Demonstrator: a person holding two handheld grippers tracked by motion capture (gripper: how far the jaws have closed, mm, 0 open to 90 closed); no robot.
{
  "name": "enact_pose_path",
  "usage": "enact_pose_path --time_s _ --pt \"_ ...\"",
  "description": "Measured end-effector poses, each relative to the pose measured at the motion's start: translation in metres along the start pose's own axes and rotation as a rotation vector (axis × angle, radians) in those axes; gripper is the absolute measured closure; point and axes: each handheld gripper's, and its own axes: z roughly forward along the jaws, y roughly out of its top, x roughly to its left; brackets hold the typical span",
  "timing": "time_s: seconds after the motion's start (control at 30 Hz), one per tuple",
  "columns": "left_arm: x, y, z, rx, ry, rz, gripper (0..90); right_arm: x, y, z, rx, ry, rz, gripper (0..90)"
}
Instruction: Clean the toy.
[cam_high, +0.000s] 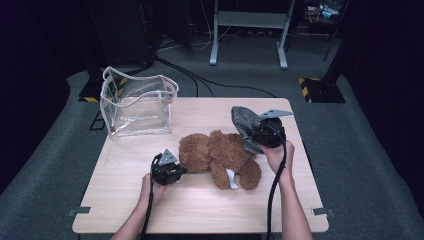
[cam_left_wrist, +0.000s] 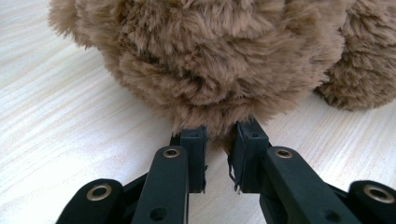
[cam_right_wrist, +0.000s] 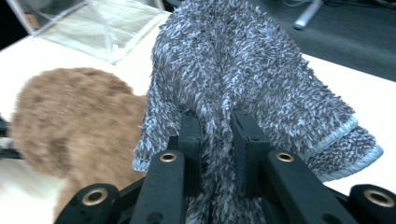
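2 grippers at work: left gripper (cam_high: 181, 170) fingers pinch the brown teddy bear's (cam_high: 220, 152) fur on the tabletop (cam_high: 125, 200); right gripper (cam_high: 252, 131) fingers pinch a lifted grey fuzzy cloth (cam_high: 242, 120).

One brown teddy bear (cam_high: 220, 157) lies on one wooden table (cam_high: 200, 210). One grey fuzzy garment (cam_high: 243, 125) is there, and one clear pouch (cam_high: 137, 102) with white trim. Two grippers are in use, a left gripper (cam_high: 170, 171) and a right gripper (cam_high: 267, 132), each with two black jaws, held by two hands.
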Motion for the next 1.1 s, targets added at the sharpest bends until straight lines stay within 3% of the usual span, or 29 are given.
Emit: enact_pose_path --time_s 0.17,0.57,0.87,1.1 --pt "0.001 0.000 -0.001 0.006 -0.013 -0.004 77.4 0.028 0.012 0.018 0.011 0.052 -0.060 75.5" --pt "0.001 0.002 0.000 -0.006 0.000 -0.003 77.1 0.071 0.022 0.044 0.019 0.157 -0.113 75.6" --pt "0.001 0.002 0.000 -0.006 -0.004 -0.008 77.2 0.092 0.025 0.062 0.030 0.195 -0.149 74.7" --pt "0.000 0.003 0.000 -0.013 0.004 -0.006 77.2 0.102 0.026 0.081 0.055 0.199 -0.137 74.4"
